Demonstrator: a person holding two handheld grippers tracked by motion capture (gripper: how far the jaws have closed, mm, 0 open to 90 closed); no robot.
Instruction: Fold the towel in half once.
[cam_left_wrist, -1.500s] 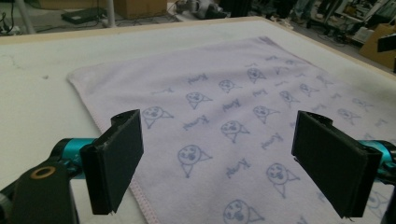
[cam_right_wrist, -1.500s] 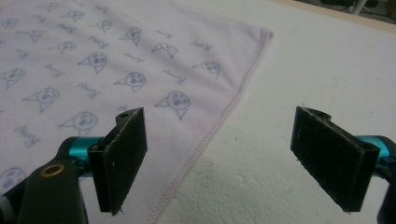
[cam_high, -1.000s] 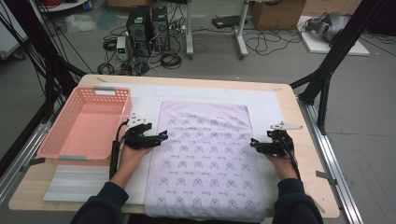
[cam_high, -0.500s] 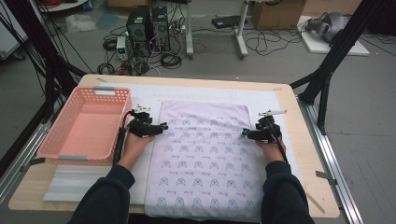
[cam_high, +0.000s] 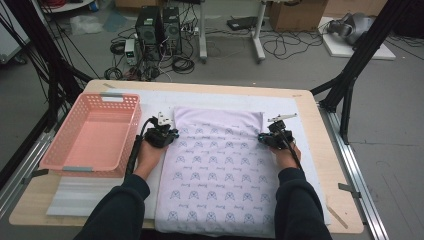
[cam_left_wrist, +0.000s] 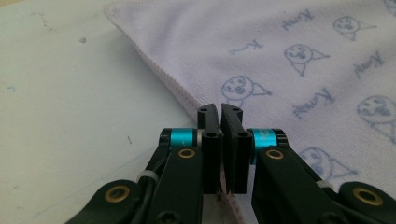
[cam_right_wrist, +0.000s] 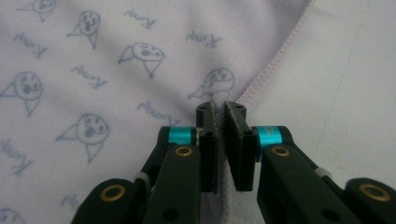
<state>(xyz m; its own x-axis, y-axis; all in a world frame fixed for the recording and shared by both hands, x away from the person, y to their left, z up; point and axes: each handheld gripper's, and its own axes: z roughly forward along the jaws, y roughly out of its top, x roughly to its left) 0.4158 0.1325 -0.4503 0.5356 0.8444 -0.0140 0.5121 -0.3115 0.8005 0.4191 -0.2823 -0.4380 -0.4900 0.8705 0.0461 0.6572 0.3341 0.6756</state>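
Now both grippers (cam_high: 172, 136) (cam_high: 261, 139) on cloth (cam_high: 220, 165) edges

Pink plastic basket (cam_high: 92, 132) is sitting on the wooden table (cam_high: 327, 165), at its left side, lying partly on the white mat (cam_high: 290, 107) that is covering the tabletop. Beyond the table's far edge, two black computer towers (cam_high: 159, 27) are standing on the floor, cables (cam_high: 280, 47) trailing beside them.

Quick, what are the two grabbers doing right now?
Left gripper: jaws just closed, pinching the printed cloth's left edge.
Right gripper: jaws just closed, pinching its right edge.
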